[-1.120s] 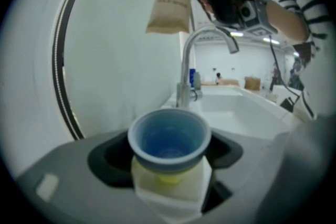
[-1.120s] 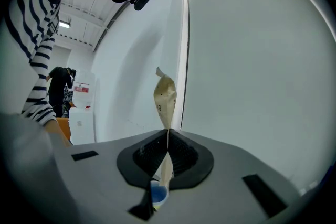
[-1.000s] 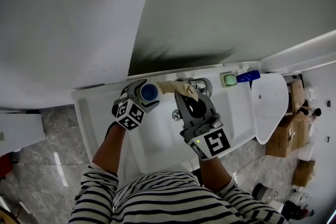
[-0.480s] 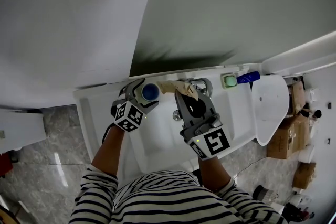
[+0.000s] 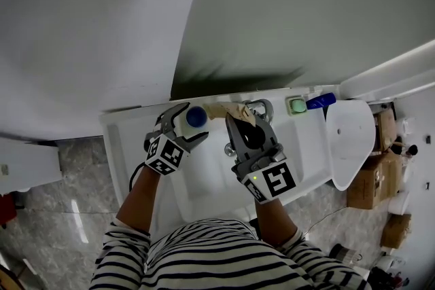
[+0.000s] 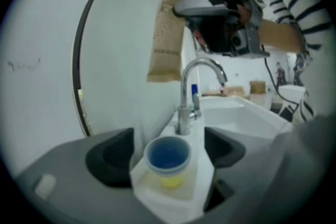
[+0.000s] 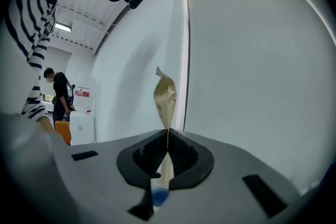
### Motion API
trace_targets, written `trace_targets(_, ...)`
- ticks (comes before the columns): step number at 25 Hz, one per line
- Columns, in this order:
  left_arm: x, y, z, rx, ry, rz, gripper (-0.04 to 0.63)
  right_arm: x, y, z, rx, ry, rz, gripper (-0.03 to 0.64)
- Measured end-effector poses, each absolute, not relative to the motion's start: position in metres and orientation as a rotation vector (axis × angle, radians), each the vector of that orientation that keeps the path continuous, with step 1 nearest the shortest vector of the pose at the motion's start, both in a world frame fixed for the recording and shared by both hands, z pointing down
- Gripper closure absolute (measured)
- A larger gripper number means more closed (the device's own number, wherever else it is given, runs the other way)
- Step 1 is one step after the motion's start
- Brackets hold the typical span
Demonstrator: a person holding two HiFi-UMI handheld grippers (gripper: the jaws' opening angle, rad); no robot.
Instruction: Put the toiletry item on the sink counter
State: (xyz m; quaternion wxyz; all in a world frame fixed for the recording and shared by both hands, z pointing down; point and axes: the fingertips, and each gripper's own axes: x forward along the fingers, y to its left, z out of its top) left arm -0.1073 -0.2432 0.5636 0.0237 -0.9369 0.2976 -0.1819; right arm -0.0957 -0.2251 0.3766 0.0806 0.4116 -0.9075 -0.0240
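A white bottle with a blue cap (image 5: pixel 196 117) stands at the back left of the sink counter (image 5: pixel 129 136). My left gripper (image 5: pixel 191 123) is round it, and in the left gripper view the bottle (image 6: pixel 168 157) fills the gap between both jaws. My right gripper (image 5: pixel 239 120) is above the basin near the faucet (image 5: pixel 258 107), shut on the lower edge of a tan paper pouch (image 5: pixel 219 110). In the right gripper view the pouch (image 7: pixel 165 97) rises upright from the closed jaws. The left gripper view shows the pouch (image 6: pixel 164 34) hanging under the right gripper (image 6: pixel 210 8).
The white basin (image 5: pixel 204 187) lies below both grippers. A green soap (image 5: pixel 297 104) and a blue item (image 5: pixel 321 100) sit at the counter's back right. A white toilet lid (image 5: pixel 350 136) is to the right. A mirror and wall rise behind the counter.
The left gripper and the blue-capped bottle have shifted slightly toward the back wall. The right gripper still holds the pouch in the same place.
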Motion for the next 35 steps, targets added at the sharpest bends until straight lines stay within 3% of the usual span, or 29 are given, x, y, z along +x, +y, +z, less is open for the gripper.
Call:
trace_targets(3,-0.111,-0.237,0.546,-2.890,0.928,-0.510,0.194,-0.095,-0.224,0.375,1.236,-2.716,-0.063,0.607)
trace_targets(9,-0.127,-0.226,0.508,-2.865,1.014,-0.368,0.411,-0.096,-0.225,0.382,1.239,-2.709,-0.055,0.607)
trace_targets(16,-0.148,-0.213,0.475,-2.819,1.093,-0.277,0.584,-0.102,-0.228,0.401,1.233,-2.690,-0.040,0.607)
trace_targets(35,-0.168,-0.209,0.445,-2.779,1.211,-0.128,0.589,-0.109,-0.254,0.482,1.238,-2.592,0.124,0.607)
